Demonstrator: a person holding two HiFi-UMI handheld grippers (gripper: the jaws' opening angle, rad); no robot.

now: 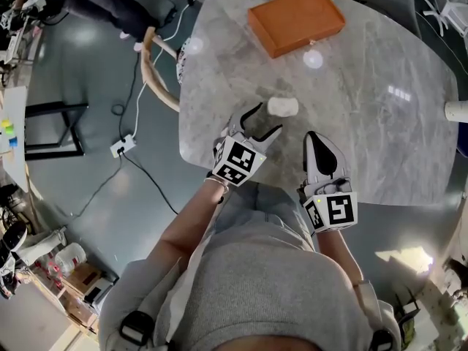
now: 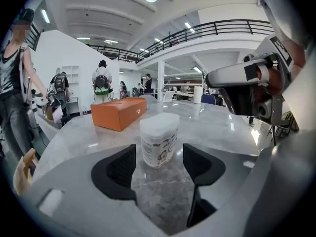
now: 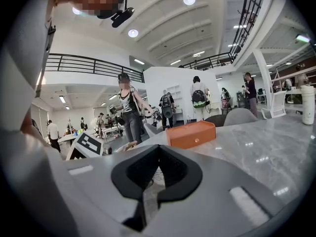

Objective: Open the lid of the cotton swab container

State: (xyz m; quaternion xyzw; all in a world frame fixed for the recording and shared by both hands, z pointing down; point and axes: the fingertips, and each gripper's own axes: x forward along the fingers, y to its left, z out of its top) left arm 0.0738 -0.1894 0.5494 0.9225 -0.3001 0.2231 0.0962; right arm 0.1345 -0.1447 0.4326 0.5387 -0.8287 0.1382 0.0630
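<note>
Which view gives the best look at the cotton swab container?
The left gripper view: the container stands upright, lid on, just beyond the open fingers. The head view shows it only as a small white shape. The right gripper view's shut fingers block it.

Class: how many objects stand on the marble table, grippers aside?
3: orange box at the far side, cotton swab container before the left gripper, white cylinder at the right edge.
</note>
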